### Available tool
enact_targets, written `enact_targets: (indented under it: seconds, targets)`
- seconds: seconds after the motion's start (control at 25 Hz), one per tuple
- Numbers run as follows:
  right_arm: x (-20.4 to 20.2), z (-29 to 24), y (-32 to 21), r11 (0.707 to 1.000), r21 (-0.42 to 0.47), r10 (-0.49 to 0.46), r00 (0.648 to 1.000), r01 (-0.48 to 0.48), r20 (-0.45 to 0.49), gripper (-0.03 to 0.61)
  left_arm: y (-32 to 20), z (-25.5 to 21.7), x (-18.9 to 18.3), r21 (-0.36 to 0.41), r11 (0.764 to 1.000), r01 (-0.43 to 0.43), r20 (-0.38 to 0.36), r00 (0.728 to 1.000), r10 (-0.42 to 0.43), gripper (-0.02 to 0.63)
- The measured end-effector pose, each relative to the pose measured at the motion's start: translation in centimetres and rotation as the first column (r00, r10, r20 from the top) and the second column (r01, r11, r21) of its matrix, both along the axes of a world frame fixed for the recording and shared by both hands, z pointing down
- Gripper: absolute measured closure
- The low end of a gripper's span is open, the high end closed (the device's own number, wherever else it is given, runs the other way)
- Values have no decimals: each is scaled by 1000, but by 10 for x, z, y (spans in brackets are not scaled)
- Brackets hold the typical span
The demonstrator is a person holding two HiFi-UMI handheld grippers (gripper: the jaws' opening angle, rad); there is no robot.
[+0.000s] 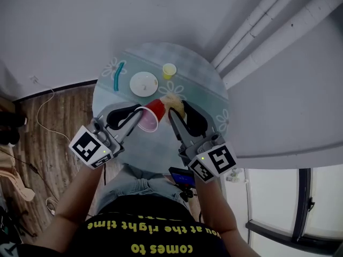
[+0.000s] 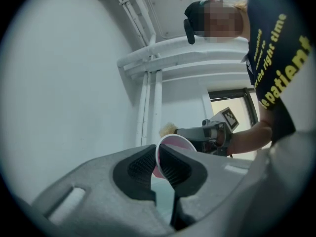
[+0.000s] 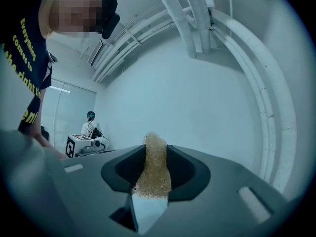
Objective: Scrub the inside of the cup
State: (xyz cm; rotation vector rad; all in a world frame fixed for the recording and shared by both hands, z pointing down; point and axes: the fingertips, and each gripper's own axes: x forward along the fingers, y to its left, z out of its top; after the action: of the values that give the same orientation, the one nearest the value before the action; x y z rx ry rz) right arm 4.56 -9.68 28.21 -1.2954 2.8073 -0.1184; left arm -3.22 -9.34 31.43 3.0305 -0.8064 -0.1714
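So the round glass-topped desk (image 1: 201,87) is the biggest thing here, and both tools hover over its near edge. The left tool (image 2: 157,154) is clamped on the red cup (image 1: 154,113), one jaw inside the rim and one outside, pinching just the wall. The cup hangs in the air on its side, pale pink mouth facing back toward that tool. The right tool (image 3: 157,154) is closed on a yellowish mesh sponge (image 3: 154,169), squashing it flat between the pads. From the head view the sponge sits just beside the cup's outside, not in it yet. My read: the cup looks like thin, light plastic or paper, so the wall will probably flex under scrubbing, and a rim pinch could let it twist or slip. I'd grip lower on the wall, or go gentle. The sponge looks soft and springy, so it should squeeze in fine. Farther back sit a white dish (image 1: 143,83), a teal stick (image 1: 119,75) and a small yellow cup (image 1: 169,70).
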Motion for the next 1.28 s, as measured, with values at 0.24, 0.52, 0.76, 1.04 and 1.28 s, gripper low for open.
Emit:
enact_targets:
  seconds: [0.24,0.52,0.76,1.04,1.28]
  targets:
    - [-9,-6,8,999,8,-33,999,33,5,442,-4,2,-3,23,1000,9,32,999,-9,584]
    - [-16,-8,15,998,5,-63,998,63,16,442,-6,4,-1,53,999,9,79,997,-13,584]
    - [-7,0,2,1000,-5,-27,1000,27,-1,442,4,-1,6,116,993,-34,106,994,21,584]
    - [-12,-1,7,999,-7,-46,999,46,5,442,4,4,8,137,990,-36,154,988,14,584]
    - [-19,-4,16,997,-4,-81,997,81,-12,442,2,7,8,168,985,-43,201,980,9,584]
